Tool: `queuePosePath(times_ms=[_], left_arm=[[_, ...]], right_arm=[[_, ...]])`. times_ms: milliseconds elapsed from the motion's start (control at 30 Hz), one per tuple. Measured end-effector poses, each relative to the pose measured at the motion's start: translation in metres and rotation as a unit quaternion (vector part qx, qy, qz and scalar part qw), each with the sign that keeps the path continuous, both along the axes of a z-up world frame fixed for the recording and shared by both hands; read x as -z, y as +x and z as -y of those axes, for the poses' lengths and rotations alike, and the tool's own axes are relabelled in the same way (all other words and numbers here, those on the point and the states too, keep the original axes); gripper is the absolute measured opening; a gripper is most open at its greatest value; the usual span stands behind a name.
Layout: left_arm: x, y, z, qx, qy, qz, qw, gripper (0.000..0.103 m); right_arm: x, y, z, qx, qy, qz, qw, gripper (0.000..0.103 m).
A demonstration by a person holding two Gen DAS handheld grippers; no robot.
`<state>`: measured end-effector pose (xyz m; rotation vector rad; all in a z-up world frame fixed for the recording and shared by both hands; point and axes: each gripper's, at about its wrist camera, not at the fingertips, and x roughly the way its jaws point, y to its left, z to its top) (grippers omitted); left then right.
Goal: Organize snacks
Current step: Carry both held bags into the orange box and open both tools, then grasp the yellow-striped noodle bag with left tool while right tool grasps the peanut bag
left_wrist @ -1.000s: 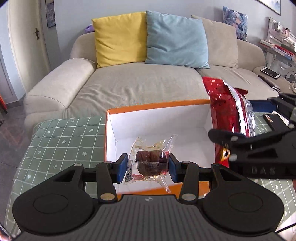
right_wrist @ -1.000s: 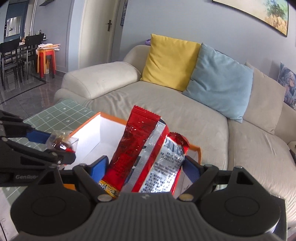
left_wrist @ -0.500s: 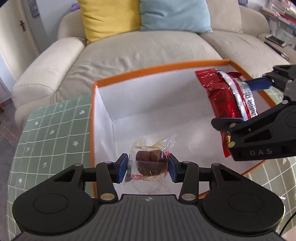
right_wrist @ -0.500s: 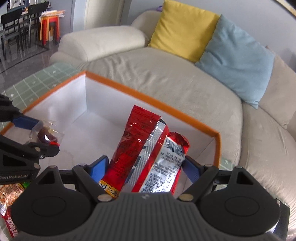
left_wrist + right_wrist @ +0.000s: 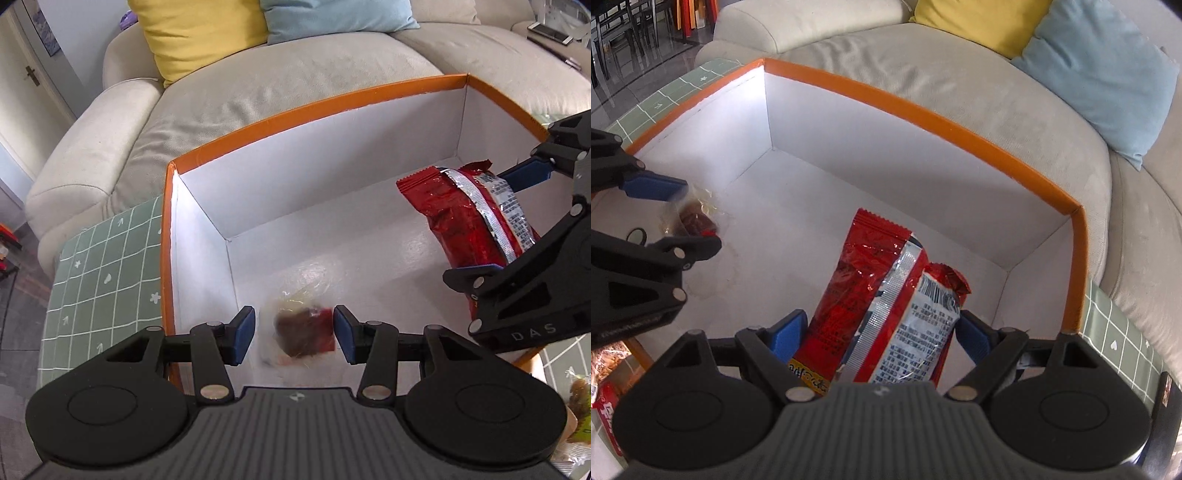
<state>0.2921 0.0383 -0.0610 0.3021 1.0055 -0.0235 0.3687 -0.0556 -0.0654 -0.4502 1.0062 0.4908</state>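
Snacks in box (image 5: 295,114) | left claw (image 5: 293,334) angled down, released | right claw (image 5: 877,332) angled down, grasping red packet (image 5: 882,295)

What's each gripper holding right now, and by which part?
Right gripper clamps the red snack packet across its width near the lower end. Left gripper holds nothing: its jaws have just opened, clear-wrapped snack loose between them.

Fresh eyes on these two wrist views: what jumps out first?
The big white box with the orange rim fills both views, with a beige sofa behind it. The shiny red snack bag is clamped in the right gripper, low inside the box's right half. At the left, a small clear-wrapped brown snack sits blurred between the pads of the left gripper, which no longer press on it.
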Motion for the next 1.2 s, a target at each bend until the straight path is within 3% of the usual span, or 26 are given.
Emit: queuePosePath(times_ms=[200,433,600,867,1200], left_arm=[[-0.002,0.0,0.0,-0.008,-0.007,0.0,0.9999,0.068],[-0.012,-0.011,-0.005,-0.02,-0.021,0.029,0.9991,0.085],[-0.022,-0.025,-0.011,-0.035,-0.056,0.053,0.9965,0.087],[-0.048,-0.052,-0.007,-0.038,-0.073,0.09,0.9925,0.089],[-0.07,-0.104,0.0,-0.032,-0.087,0.14,0.9858,0.089]], right_arm=[[0.001,-0.001,-0.001,0.009,-0.007,-0.01,1.0,0.085],[-0.005,0.0,0.005,0.038,0.003,-0.024,0.999,0.09],[-0.018,-0.008,0.014,0.052,0.016,-0.001,0.999,0.099],[-0.051,-0.031,0.029,0.073,0.057,0.033,0.995,0.099],[-0.081,-0.093,0.058,0.135,0.126,0.107,0.977,0.099]])
